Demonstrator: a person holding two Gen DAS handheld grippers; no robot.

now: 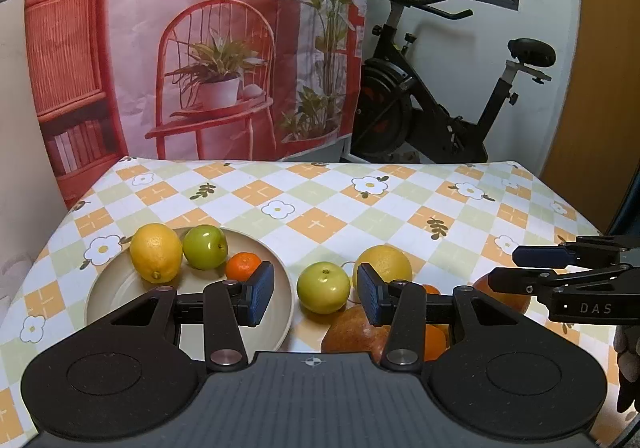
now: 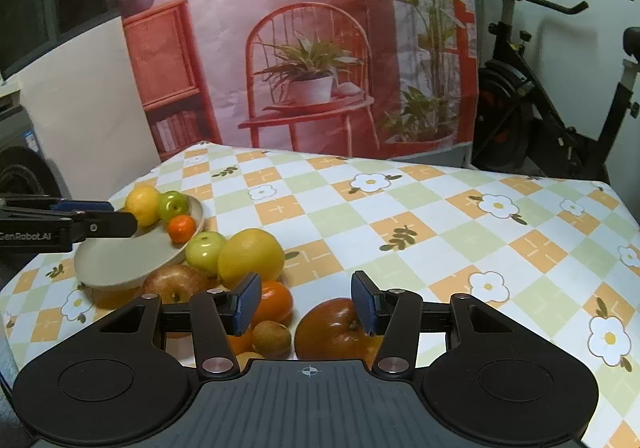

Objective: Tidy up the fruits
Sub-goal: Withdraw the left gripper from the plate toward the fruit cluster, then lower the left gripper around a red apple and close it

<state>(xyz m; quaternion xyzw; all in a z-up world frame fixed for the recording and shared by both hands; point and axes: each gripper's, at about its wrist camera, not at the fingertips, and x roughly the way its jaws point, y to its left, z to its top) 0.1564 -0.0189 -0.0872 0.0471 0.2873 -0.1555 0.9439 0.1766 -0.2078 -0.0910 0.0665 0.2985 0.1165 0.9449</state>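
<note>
A beige plate [image 1: 120,296] at the table's left holds a lemon [image 1: 156,252], a green apple [image 1: 205,246] and a small mandarin [image 1: 242,266]. Beside it on the cloth lie another green apple [image 1: 323,287], a second lemon [image 1: 384,266], a red apple [image 1: 354,332], oranges [image 2: 276,302], a brown kiwi [image 2: 272,338] and a red-orange apple [image 2: 332,330]. My left gripper [image 1: 316,298] is open and empty, just in front of the loose green apple. My right gripper [image 2: 306,304] is open and empty, over the red-orange apple. The plate also shows in the right wrist view [image 2: 120,260].
The table has a checked flower-print cloth [image 1: 320,203]. A printed backdrop [image 1: 200,47] hangs behind its far edge. An exercise bike [image 1: 440,95] stands behind the table at the right. The right gripper shows in the left wrist view [image 1: 504,268].
</note>
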